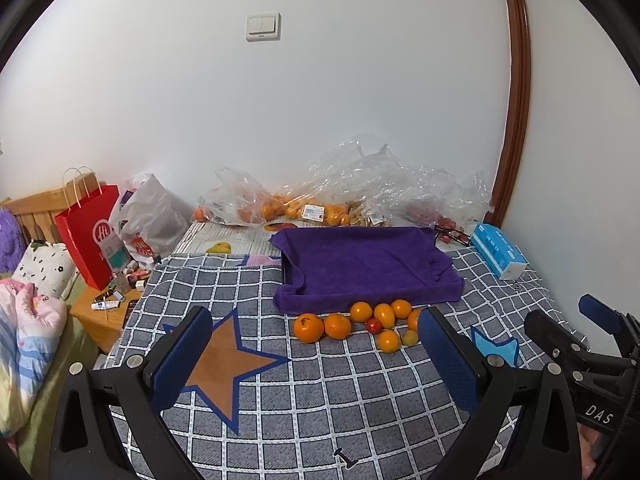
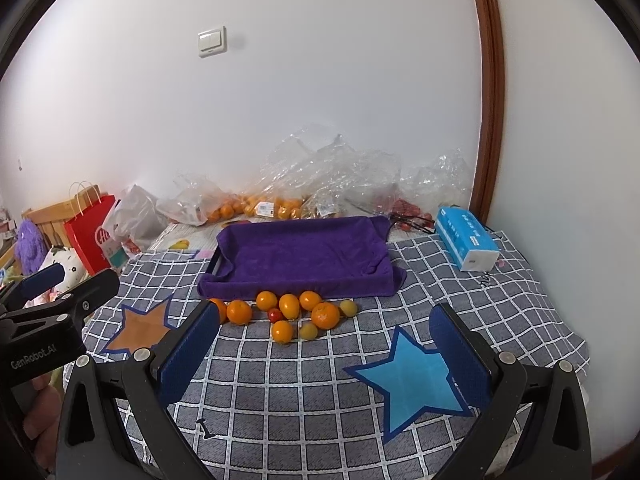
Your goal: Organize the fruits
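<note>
Your left gripper [image 1: 316,364] and right gripper [image 2: 324,354] both hover w/ jaws spread wide, empty. The loose pile of orange, yellow and red fruits [image 2: 286,312] sits at 12 o'clock, touching the purple towel-draped tray [image 2: 300,256]; your right gripper's left finger [image 2: 188,352] cuts off one orange. Crumpled clear plastic bags [image 1: 360,184] behind blur more fruit. Blue tissue pack [image 2: 466,238] at 2 o'clock.
</note>
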`<state>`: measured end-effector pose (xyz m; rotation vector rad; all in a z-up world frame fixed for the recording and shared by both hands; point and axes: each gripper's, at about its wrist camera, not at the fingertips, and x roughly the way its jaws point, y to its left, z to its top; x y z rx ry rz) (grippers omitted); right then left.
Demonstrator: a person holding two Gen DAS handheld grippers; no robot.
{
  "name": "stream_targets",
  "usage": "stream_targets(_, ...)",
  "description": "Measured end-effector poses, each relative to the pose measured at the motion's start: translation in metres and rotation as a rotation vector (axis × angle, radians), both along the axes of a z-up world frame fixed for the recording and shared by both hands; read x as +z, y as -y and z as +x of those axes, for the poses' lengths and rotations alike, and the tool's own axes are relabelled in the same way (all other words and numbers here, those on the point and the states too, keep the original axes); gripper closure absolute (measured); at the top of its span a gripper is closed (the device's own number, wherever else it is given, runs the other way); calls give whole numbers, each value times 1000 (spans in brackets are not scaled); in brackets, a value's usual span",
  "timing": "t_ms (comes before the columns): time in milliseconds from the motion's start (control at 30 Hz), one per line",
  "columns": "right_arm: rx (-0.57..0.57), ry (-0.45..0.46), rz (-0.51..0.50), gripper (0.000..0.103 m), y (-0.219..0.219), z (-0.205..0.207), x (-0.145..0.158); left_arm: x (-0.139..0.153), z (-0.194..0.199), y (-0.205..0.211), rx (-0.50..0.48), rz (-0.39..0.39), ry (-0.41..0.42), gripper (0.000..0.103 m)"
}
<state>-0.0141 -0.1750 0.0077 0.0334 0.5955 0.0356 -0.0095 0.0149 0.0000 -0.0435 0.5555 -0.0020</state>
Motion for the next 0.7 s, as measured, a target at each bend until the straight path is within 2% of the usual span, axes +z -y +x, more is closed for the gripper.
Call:
stream_targets(300, 30, 22, -3, 0, -5, 15, -8, -8, 19, -6, -6, 4, -11, 0)
stream_targets(467, 0, 23, -15, 0, -6, 29, -16, -18, 34, -12, -4, 6, -21, 0)
stream_targets(600, 7, -40, 30, 0, -3, 49, -29, -30, 50, -18, 1, -12, -52, 0)
stream_targets(700, 13, -70, 26, 0, -2, 61, -41, -39, 57, -22, -8, -21, -57, 4)
